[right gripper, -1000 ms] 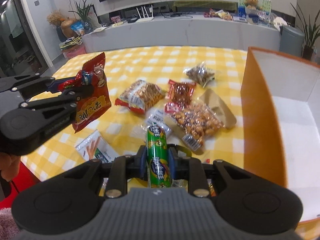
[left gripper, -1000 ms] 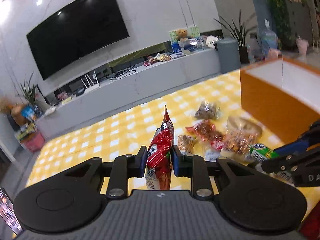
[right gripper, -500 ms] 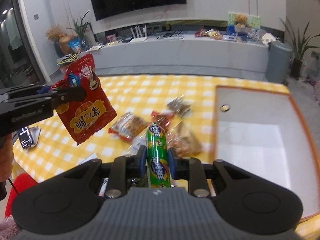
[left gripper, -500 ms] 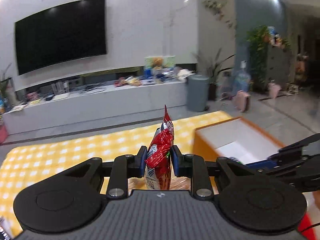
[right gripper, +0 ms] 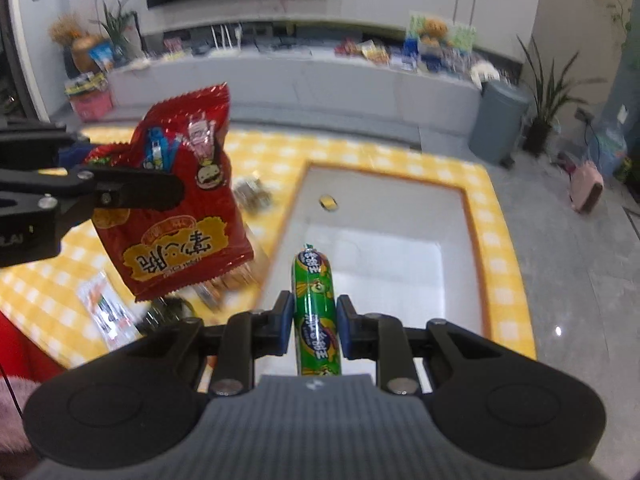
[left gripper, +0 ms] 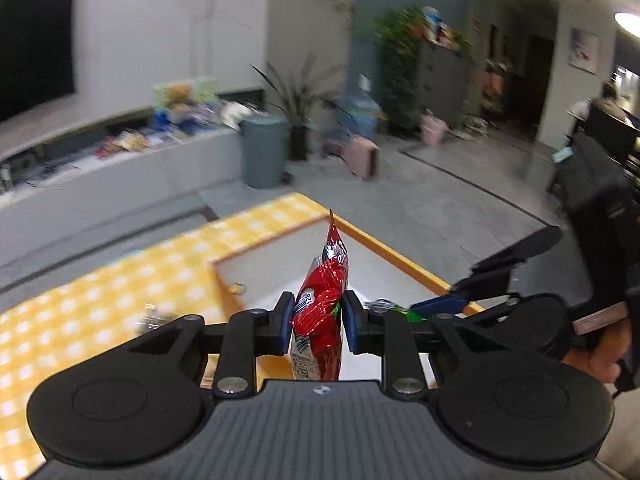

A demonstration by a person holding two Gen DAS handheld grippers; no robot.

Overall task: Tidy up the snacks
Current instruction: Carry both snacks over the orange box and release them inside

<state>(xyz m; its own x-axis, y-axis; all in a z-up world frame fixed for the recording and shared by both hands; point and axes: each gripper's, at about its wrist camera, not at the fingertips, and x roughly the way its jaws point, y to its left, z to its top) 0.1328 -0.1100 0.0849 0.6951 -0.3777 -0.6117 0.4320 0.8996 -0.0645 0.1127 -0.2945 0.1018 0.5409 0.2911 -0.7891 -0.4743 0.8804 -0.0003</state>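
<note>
now | left claw (left gripper: 316, 322) clamps red packet (left gripper: 322, 312) | right claw (right gripper: 311, 322) clamps green tube (right gripper: 316, 312), tilted down over box (right gripper: 476, 240)

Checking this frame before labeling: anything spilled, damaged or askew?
Nothing spilled or torn. The red snack bag hangs tilted, pinched at one side edge by the left gripper. The green sausage stick sits straight in the right gripper above the orange-rimmed box. A small yellow piece lies alone inside it.

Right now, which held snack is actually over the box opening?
The green sausage stick in the right tongs: it sits over the orange box and its white floor. The red packet in the left tongs hangs over the checked cloth.
</note>
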